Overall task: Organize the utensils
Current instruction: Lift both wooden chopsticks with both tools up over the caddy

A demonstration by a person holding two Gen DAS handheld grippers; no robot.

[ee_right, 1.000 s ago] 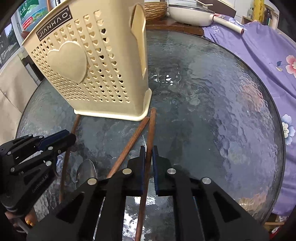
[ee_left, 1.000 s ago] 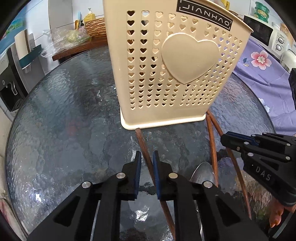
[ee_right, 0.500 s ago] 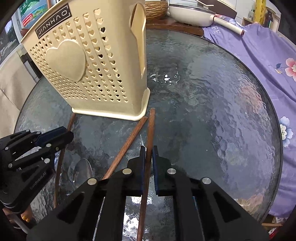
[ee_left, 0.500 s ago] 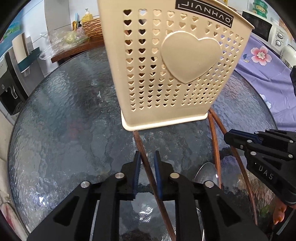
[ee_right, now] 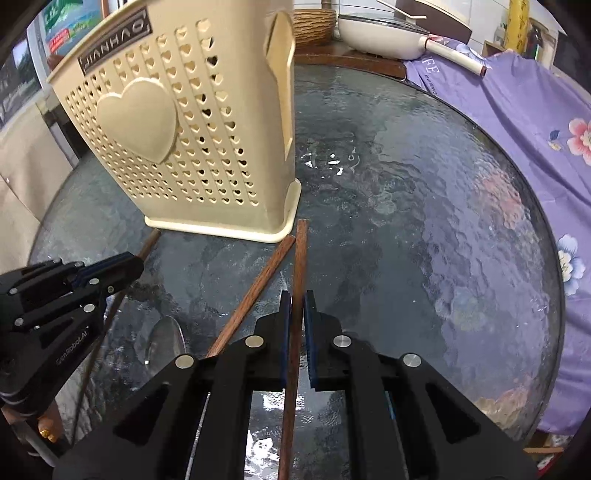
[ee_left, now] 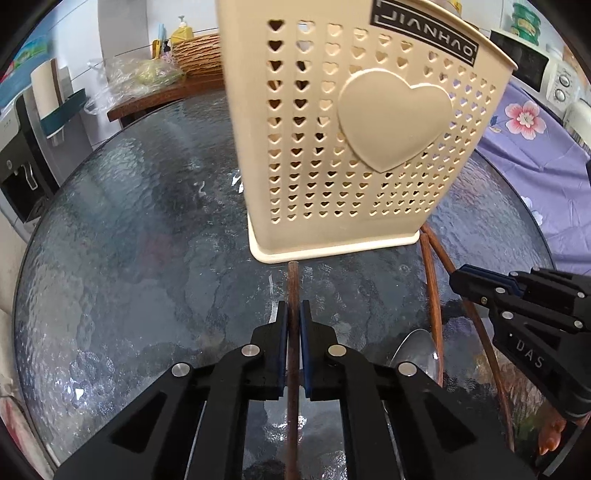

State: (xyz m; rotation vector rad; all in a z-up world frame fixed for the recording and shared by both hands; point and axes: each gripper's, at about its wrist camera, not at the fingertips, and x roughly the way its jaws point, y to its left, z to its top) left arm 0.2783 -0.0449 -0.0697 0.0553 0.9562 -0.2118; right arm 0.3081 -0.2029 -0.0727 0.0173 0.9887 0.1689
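A cream perforated utensil holder (ee_left: 369,147) with a raised heart stands upright on the round glass table (ee_left: 129,240). My left gripper (ee_left: 290,314) has its jaws closing, and the pads press on a brown wooden chopstick (ee_left: 293,280) that runs straight up to the holder's base. My right gripper (ee_right: 296,299) is shut on another chopstick (ee_right: 301,251), whose tip lies beside the holder's corner. A third chopstick (ee_right: 258,291) lies slanted just left of it. A metal spoon (ee_right: 164,339) rests on the glass between the grippers. The left gripper (ee_right: 133,264) shows at the right wrist view's left edge.
A purple flowered cloth (ee_right: 517,110) covers the area right of the table. Behind the table, a wooden counter holds a woven basket (ee_left: 195,51), plastic bags and a white pan (ee_right: 384,33). A microwave (ee_left: 532,66) stands at the back right. Bare glass lies left of the holder.
The left gripper's jaws widened a little, then closed on the chopstick, which now lies straight between the pads instead of slanted. The right gripper kept its hold and place.
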